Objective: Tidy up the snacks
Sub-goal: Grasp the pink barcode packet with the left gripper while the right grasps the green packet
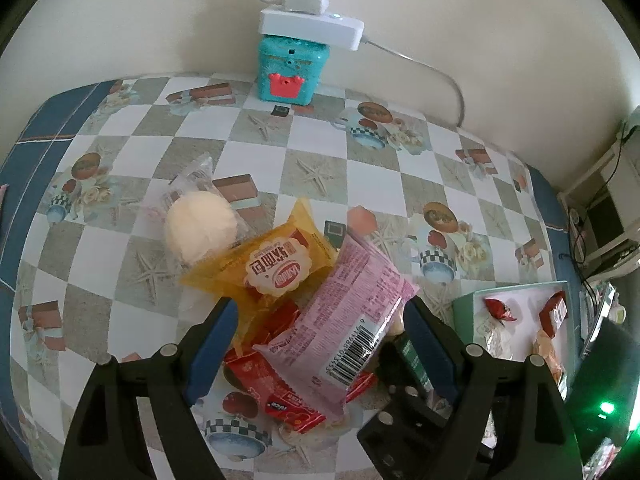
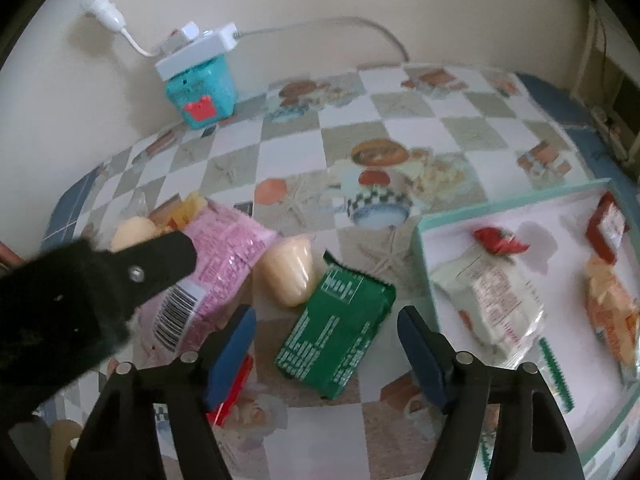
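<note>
A pile of snacks lies on the checkered table. In the left wrist view my left gripper [image 1: 320,320] is open, its jaws on either side of a pink packet [image 1: 340,316] that rests on red wrappers [image 1: 276,384], next to a yellow packet [image 1: 268,268] and a pale bun in clear wrap [image 1: 200,226]. In the right wrist view my right gripper [image 2: 326,322] is open above a green packet [image 2: 336,332]; a pale bun [image 2: 288,274] and the pink packet [image 2: 216,268] lie to its left. The left gripper's body [image 2: 80,292] crosses that view.
A mint-rimmed tray [image 2: 424,240] at the right holds several snacks, including a white packet [image 2: 488,300] and a red candy [image 2: 500,240]; it also shows in the left wrist view [image 1: 464,304]. A teal tin [image 1: 292,70] under a white power strip [image 1: 312,26] stands by the wall.
</note>
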Motion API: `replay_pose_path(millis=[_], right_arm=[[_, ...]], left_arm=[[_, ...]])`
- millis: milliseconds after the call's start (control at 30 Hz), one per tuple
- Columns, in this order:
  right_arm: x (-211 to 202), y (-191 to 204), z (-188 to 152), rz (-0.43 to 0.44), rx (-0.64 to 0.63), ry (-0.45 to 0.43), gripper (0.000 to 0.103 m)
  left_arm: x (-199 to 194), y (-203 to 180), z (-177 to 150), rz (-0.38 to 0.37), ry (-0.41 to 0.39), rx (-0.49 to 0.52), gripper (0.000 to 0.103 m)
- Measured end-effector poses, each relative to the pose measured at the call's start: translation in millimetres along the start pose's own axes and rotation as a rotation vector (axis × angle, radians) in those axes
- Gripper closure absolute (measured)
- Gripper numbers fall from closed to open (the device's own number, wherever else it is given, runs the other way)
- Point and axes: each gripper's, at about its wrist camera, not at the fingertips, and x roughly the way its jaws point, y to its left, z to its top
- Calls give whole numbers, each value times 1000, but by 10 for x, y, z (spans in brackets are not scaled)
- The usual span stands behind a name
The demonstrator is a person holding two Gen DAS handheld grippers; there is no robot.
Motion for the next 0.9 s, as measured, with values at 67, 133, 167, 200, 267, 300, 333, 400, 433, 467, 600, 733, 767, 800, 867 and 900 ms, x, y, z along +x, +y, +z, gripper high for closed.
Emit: replay_pose_path(millis=[67,133,167,200,267,300,333,400,433,467,600,733,767,800,867,900], right_arm=[[51,-28,-20,3,12,13,28],[95,-67,-37,2,25,28,28],[114,-87,-44,-3,29,33,29],[129,-110,-53,1,37,38,29],[125,-130,-53,-11,40,35,37],[121,-136,-55,-15,37,34,40],[118,-152,-54,-15,41,34,44],[111,-191,-59,-17,48,31,50],[107,-207,-61,-18,50,29,53],[101,-228,-63,-20,54,27,56],[97,-259,-55,-13,59,25,57],[100,-253,-44,-15,53,24,58],[100,-253,-42,-14,52,25,58],[95,-254,-46,-14,51,25,58],[87,-253,-57,-15,46,29,58],[79,-250,-67,-17,45,29,58]], left_arm=[[17,-15,-6,10,4,7,19],[34,-18,-12,3,10,6,19],[43,-21,-15,-1,14,7,19],[50,-28,-18,0,15,9,19],[61,-51,-23,1,19,17,19],[64,-63,-27,0,20,21,19],[68,-73,-29,0,21,25,19],[75,-101,-34,2,24,34,20],[80,-115,-38,1,27,39,20],[89,-132,-42,2,30,45,21],[141,-158,-57,16,50,54,40],[170,-169,-75,29,54,64,45],[169,-170,-76,32,53,63,47],[172,-170,-78,35,51,61,48],[172,-190,-89,44,46,73,48],[172,-214,-95,54,41,84,48]])
